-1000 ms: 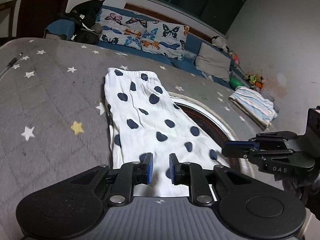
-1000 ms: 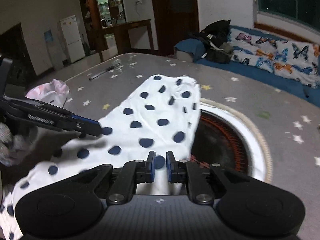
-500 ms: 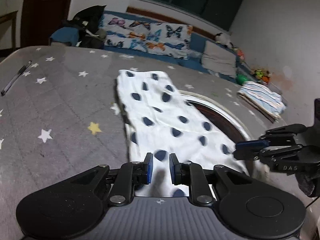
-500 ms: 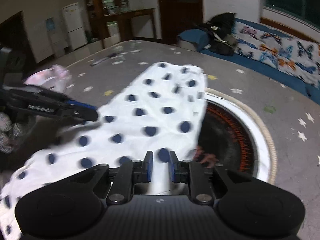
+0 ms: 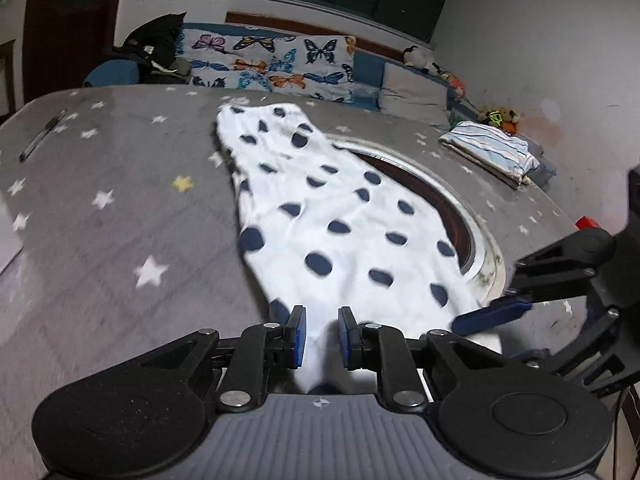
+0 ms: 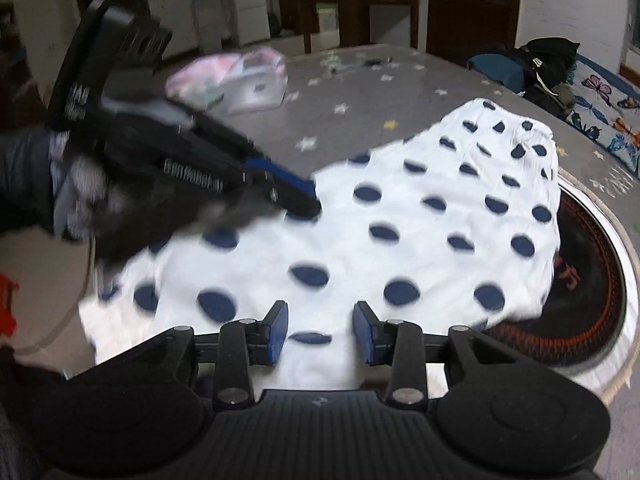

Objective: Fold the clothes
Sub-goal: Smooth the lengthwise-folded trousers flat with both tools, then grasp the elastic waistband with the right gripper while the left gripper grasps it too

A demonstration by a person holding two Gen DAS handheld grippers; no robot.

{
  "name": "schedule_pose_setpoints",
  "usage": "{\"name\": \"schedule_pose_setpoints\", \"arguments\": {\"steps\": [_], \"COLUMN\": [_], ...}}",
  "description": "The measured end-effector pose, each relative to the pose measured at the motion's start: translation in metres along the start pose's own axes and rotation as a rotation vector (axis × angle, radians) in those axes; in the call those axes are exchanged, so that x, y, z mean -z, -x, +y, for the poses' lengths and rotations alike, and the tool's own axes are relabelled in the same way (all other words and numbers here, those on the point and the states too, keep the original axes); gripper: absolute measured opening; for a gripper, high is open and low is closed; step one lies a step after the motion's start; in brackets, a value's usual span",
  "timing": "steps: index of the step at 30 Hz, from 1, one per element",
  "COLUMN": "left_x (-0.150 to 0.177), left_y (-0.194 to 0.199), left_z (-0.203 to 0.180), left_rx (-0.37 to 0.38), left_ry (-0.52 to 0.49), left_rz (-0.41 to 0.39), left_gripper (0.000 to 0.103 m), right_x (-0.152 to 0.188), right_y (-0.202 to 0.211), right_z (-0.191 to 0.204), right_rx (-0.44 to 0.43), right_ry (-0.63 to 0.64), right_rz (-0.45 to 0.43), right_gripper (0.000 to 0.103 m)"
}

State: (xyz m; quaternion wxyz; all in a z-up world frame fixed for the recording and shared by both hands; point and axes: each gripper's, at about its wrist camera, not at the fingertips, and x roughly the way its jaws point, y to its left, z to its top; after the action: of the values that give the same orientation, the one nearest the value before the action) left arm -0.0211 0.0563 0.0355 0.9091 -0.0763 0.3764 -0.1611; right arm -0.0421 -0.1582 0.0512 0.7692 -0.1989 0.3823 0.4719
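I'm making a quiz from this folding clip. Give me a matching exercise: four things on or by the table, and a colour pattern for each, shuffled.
Things:
1. garment
2. tablecloth
3. sofa cushion
4. folded cloth

Patterns:
A. butterflies
B. pale stripes
C. white with dark blue dots
D. grey with stars

Pairs: 1-C, 2-D, 3-A, 4-B

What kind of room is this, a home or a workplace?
Most likely a home living room: a bench seat with butterfly cushions along the wall, a fridge in the room behind, and a big round table under a star-print cover.
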Motion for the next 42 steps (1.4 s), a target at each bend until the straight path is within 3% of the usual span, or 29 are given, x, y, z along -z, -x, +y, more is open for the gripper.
{"name": "schedule_pose_setpoints", "arguments": {"steps": [4,9,17,24,29,31,37,42], "left_x": [0.006,0.019,0.050,0.057,0.074,0.082,0.102,0.115], "left_y": [0.020,0.043,0.049,0.074,0.088,0.095,0.109,0.099], "left_z": [-0.005,-0.028,-0.038,-0.055,-0.078,-0.085,-0.103,-0.118], "left_rx": [0.011,0.057,0.031,0.069,0.128,0.141,0.124,0.044], "left_ry": [0.007,-0.037,-0.094,-0.104,-0.185,-0.236,-0.392,-0.550], "left_rz": [-0.036,-0.061,-0.033,-0.078,-0.047,-0.041,-0.045,-0.059], "left_gripper": [0.019,0.019,0.019,0.022,0.023,0.028,0.029,0.029], "right_x": [0.004,-0.004,0.014,0.026,0.036,0.035,0.040,0.045], "right_y": [0.014,0.028,0.012,0.034,0.035,0.043,0.061,0.064], "right_z": [0.012,0.028,0.048,0.060,0.067,0.069,0.078,0.084], "right_rx": [0.037,0.023,0.010,0.020,0.039,0.049,0.063,0.066], "right_ry": [0.025,0.028,0.043,0.040,0.045,0.049,0.082,0.089], "right_rz": [-0.012,-0.081,-0.016,-0.058,-0.054,-0.071,-0.079,-0.078], "right_gripper": [0.036,0.041,0.041,0.041,0.041,0.041,0.044,0.045]}}
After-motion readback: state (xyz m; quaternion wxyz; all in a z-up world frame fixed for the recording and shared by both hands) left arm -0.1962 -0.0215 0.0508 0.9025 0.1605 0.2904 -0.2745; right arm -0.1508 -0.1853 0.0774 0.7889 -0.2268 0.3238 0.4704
